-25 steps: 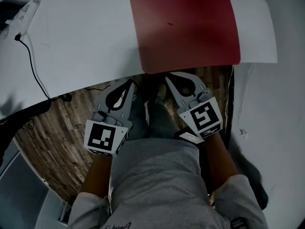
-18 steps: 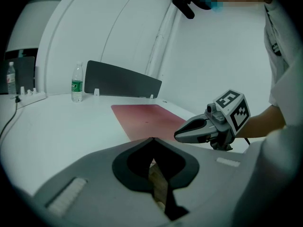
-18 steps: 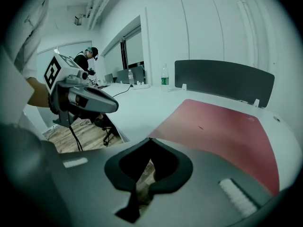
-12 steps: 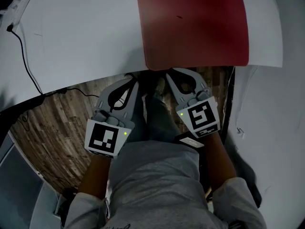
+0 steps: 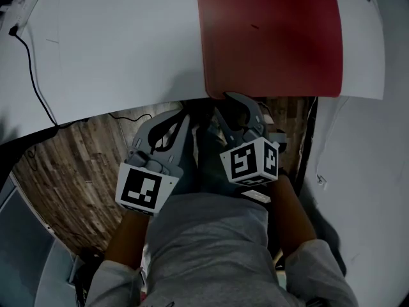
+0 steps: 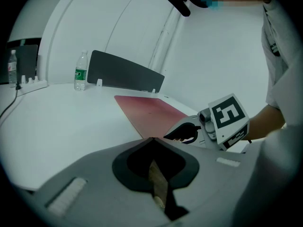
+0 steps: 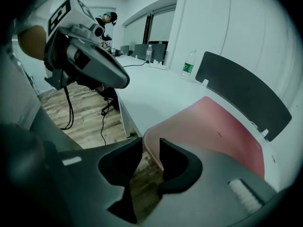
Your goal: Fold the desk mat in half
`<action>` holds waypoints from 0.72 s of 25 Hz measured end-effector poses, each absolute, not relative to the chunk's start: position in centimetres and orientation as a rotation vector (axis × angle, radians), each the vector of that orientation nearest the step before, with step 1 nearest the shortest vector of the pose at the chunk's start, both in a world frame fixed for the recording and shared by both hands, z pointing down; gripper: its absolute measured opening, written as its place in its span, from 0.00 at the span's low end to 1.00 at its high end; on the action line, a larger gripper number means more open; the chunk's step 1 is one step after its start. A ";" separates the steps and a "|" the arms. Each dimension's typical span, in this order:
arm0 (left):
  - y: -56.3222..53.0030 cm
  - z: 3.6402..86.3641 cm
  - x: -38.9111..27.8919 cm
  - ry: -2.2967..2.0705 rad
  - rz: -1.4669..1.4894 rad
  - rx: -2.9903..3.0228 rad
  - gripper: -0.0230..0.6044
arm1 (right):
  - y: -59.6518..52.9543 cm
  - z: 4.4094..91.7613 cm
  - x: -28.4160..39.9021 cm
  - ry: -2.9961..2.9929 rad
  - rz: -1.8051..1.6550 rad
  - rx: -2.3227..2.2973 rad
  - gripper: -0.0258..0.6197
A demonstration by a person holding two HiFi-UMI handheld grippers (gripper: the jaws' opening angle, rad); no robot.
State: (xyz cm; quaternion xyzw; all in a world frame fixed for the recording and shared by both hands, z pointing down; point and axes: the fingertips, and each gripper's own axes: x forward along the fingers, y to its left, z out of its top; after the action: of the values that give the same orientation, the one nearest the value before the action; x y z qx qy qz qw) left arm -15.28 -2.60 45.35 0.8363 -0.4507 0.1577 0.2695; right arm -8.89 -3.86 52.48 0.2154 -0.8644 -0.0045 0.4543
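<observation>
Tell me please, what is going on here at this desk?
A person stands at a white desk and holds a gripper in each hand. The right gripper is at the near left corner of the red desk mat. Its jaws are opening, with the mat's edge between them but not pinched. The left gripper is shut and empty, below the desk edge beside the mat. The mat lies flat, not yet folded.

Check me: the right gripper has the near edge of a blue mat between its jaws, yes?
Not blue: the mat is red. The right gripper view shows its near edge between the opening jaws of the right gripper.
</observation>
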 end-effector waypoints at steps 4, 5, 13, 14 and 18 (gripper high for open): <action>-2.6 45.5 -15.7 -1.203 0.400 2.236 0.07 | -4.2 53.1 -9.2 -2.058 -0.122 0.519 0.24; -2.6 45.6 -15.7 -1.201 0.402 2.235 0.07 | -4.2 53.2 -9.2 -2.046 -0.146 0.516 0.25; -2.6 46.1 -16.2 -1.190 0.373 2.209 0.07 | -4.3 54.3 -9.7 -1.971 -0.230 0.503 0.28; -2.7 46.1 -16.3 -1.189 0.373 2.208 0.07 | -4.4 54.3 -9.8 -1.970 -0.235 0.505 0.27; -2.6 46.2 -16.5 -1.184 0.376 2.207 0.07 | -4.5 54.0 -9.7 -1.981 -0.217 0.513 0.25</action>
State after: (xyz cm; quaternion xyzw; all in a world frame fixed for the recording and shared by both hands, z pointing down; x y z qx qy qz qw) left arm -16.52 -2.62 46.25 0.8314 -0.4459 0.1418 0.2998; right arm -9.75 -4.49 53.97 0.2134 -0.8249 -0.0903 0.5157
